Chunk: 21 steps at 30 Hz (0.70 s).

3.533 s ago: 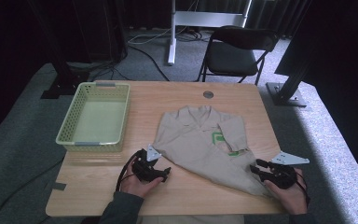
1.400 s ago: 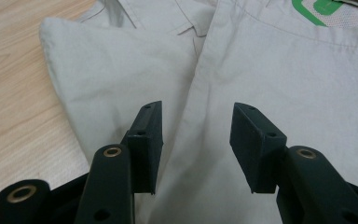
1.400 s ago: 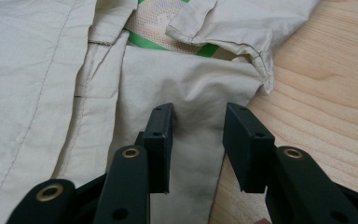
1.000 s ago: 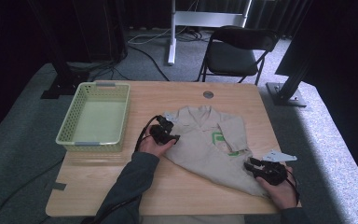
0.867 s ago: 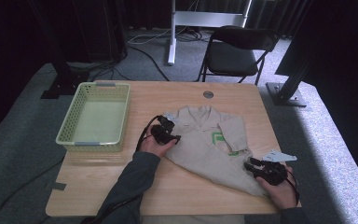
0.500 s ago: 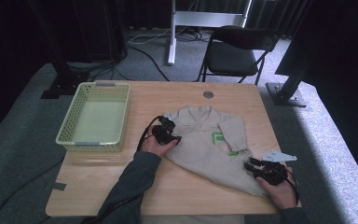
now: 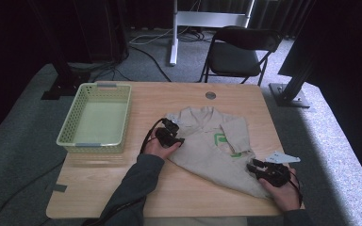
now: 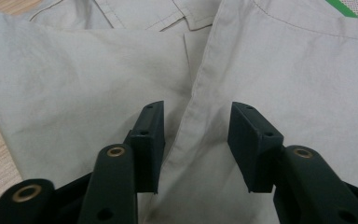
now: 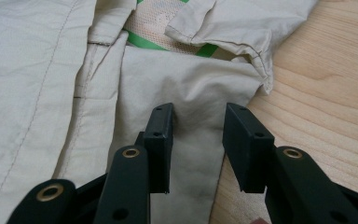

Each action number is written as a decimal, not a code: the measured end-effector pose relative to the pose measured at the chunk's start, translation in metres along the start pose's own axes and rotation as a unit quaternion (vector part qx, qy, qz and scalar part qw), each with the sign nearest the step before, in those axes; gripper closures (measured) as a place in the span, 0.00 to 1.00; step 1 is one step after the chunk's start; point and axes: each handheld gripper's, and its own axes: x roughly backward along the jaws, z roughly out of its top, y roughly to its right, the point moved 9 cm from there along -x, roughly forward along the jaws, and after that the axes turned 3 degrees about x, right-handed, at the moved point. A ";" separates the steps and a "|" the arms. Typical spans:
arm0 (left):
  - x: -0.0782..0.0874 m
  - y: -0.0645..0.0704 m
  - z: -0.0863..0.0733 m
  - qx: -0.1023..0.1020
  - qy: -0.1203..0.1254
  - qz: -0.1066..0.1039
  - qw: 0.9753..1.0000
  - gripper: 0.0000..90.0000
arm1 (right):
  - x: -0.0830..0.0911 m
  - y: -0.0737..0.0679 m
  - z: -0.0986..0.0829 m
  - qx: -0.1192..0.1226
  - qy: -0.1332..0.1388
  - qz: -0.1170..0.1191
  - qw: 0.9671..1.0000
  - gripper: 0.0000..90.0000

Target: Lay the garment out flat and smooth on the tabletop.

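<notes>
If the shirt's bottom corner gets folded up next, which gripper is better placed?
Right, probably. The right gripper sits open over the shirt at its near hem corner by the table edge; the left gripper is up near the collar.

High view is dim and soft, with near-black surroundings; the worktop [image 7: 122, 188] is lit evenly from above, with faint shadows and no glare. Both gripper views are brighter and flatly lit, the shirt [image 8: 98, 84] fairly sharp at mid-distance. The near jaws blur toward the bottom edge, casting soft shadows on cloth.
</notes>
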 end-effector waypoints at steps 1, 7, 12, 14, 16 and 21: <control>0.000 0.001 0.000 -0.001 0.000 0.002 1.000 0.65 | 0.000 0.000 0.000 0.000 0.000 0.000 1.000 0.69; 0.001 0.006 0.001 -0.015 -0.002 0.003 1.000 0.78 | 0.000 0.000 0.000 -0.001 0.000 0.000 1.000 0.69; 0.002 0.007 0.001 -0.018 0.001 0.010 1.000 0.88 | 0.000 0.000 0.000 -0.001 0.000 -0.001 1.000 0.69; 0.002 0.007 0.001 -0.015 0.003 0.010 1.000 0.90 | 0.000 0.000 0.000 -0.002 0.000 -0.001 1.000 0.69; 0.003 0.005 0.001 -0.014 0.001 0.011 1.000 0.96 | 0.000 0.000 0.000 -0.002 0.000 -0.001 1.000 0.69; 0.005 0.006 0.001 -0.013 0.005 0.008 1.000 0.99 | 0.000 0.000 0.000 -0.002 0.000 0.000 1.000 0.69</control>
